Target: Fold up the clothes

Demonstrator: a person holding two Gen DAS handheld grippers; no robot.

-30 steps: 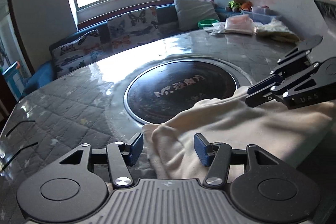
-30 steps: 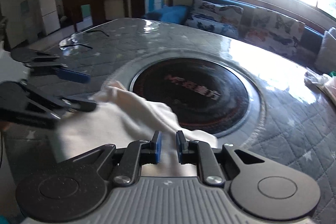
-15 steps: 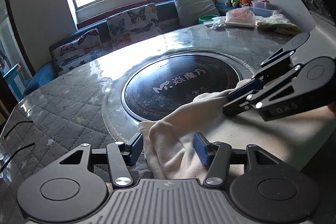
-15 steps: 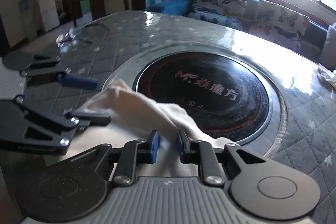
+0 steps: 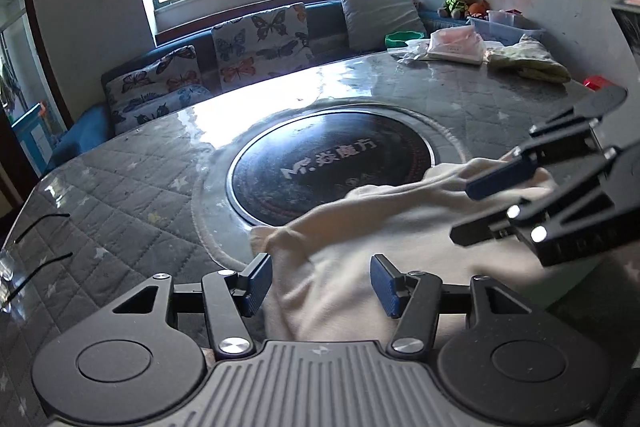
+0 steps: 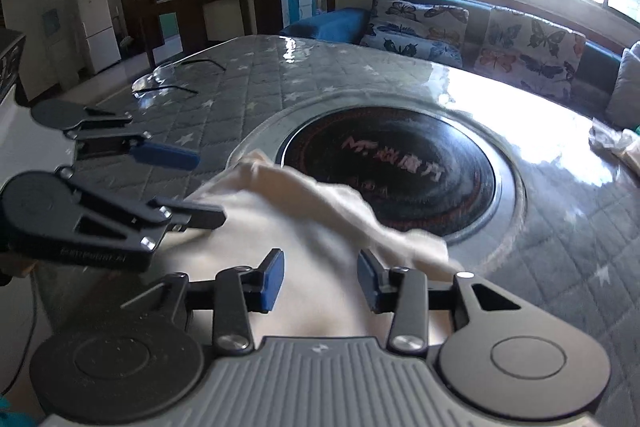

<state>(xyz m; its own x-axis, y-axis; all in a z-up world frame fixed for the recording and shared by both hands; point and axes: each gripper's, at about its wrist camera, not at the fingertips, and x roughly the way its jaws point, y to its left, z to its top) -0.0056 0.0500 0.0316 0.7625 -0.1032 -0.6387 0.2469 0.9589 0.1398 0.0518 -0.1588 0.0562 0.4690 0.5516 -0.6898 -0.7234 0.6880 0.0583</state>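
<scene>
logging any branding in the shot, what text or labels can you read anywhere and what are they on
"Mr." followed by four Chinese characters, which look like "炊魔方": white print on the black round cooktop set into the table.
Embossed lettering on the side of the right gripper: blurred, not readable.
Embossed lettering on the side of the left gripper: blurred, not readable.
Pink packet at the table's far edge: print too small to read.
</scene>
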